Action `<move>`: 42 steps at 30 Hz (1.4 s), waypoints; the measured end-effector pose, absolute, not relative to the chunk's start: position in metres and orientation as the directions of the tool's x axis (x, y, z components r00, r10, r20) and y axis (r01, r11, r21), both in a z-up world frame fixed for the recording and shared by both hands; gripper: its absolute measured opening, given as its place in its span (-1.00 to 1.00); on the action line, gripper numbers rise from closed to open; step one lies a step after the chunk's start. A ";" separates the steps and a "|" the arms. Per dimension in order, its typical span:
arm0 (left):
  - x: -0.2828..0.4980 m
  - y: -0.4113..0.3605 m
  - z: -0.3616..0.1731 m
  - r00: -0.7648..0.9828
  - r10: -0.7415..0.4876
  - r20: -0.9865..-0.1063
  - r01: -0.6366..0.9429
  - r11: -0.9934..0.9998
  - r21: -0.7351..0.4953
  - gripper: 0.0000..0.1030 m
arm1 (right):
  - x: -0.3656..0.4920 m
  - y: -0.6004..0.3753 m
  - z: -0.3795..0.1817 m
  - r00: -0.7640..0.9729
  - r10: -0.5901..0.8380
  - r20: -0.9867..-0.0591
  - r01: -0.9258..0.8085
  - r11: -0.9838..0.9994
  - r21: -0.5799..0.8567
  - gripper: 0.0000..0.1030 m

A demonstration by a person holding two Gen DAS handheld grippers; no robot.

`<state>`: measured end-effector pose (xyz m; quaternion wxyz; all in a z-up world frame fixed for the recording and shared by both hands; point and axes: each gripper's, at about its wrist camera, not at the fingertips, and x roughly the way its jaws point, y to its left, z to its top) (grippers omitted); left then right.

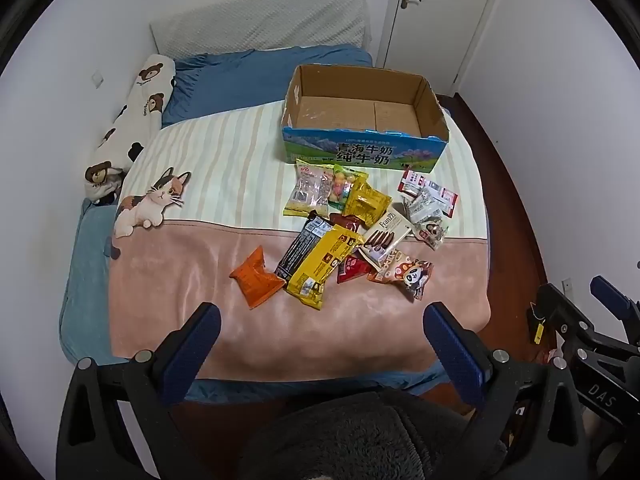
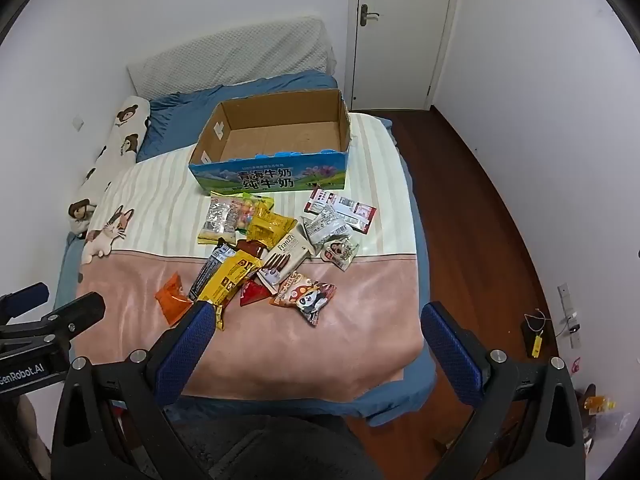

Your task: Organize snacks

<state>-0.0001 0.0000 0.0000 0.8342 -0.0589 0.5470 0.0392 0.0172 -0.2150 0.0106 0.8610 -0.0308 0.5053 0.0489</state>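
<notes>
Sitting on the far half of the bed [image 1: 168, 280], the cardboard box [image 1: 360, 148] is lying open and bare inside, with the snack pile [image 1: 352, 232] spreading just in front of its printed wall. Hovering over the near edge, the left gripper [image 1: 320, 344] and the right gripper [image 2: 316, 340] are both gaping wide and holding nothing. Lying nearest, ahead and slightly left of centre for the left gripper, the orange packet [image 1: 256, 276] is probably suiting that one best, while the panda packet [image 2: 308, 300], angling its long axis toward the near right, is lying almost straight ahead of the right one.
</notes>
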 end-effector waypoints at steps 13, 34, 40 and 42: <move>0.000 -0.002 0.000 0.393 -0.005 -0.919 -0.136 0.989 -0.063 1.00 | 0.011 -0.218 0.015 0.498 0.051 -0.866 -0.120 0.993 -0.011 1.00; -0.017 -0.004 0.013 0.425 -0.010 -0.905 -0.144 0.986 -0.079 1.00 | 0.002 -0.221 0.023 0.523 0.061 -0.850 -0.133 0.991 -0.011 1.00; -0.018 -0.004 0.013 0.425 -0.008 -0.905 -0.144 0.987 -0.076 1.00 | -0.001 -0.222 0.025 0.522 0.064 -0.851 -0.136 0.991 -0.009 1.00; -0.019 -0.004 0.014 0.426 -0.007 -0.905 -0.143 0.987 -0.075 1.00 | -0.003 -0.225 0.026 0.523 0.068 -0.850 -0.136 0.991 -0.005 1.00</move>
